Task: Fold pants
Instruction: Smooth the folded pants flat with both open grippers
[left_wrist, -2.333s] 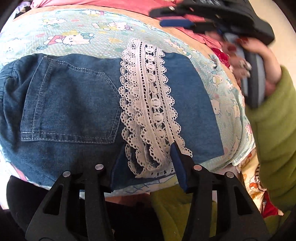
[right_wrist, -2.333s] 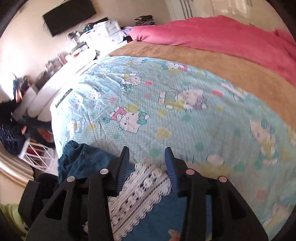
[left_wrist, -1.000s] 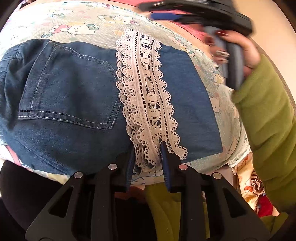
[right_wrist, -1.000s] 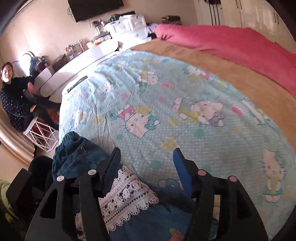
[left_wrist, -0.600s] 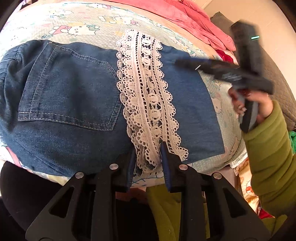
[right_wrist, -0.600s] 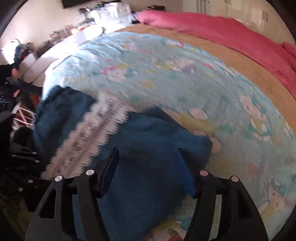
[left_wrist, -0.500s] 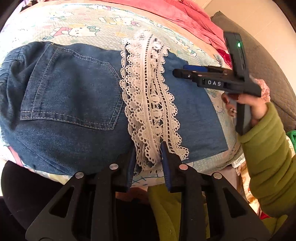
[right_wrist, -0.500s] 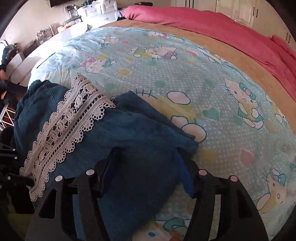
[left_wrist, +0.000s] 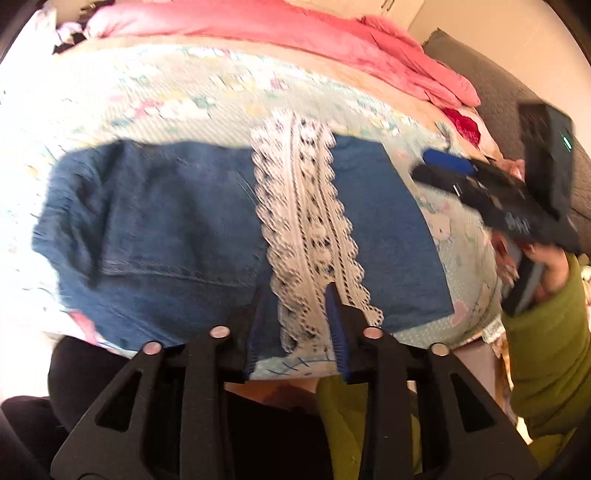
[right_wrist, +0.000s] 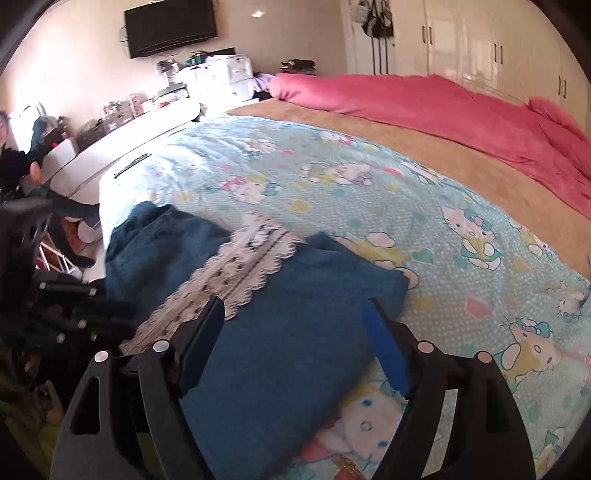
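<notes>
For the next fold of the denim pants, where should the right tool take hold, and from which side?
Probably the free corner of the folded leg end, on the denim pants. It lies flat on the cartoon bedsheet with a clear edge, so slide one finger under from the open sheet side. The right tool hovers above, its jaws opening and empty.

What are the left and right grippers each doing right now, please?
Left gripper: jaws opening, lace trim between them, no longer pinched.
Right gripper: jaws opening above the jeans, holding nothing.
</notes>
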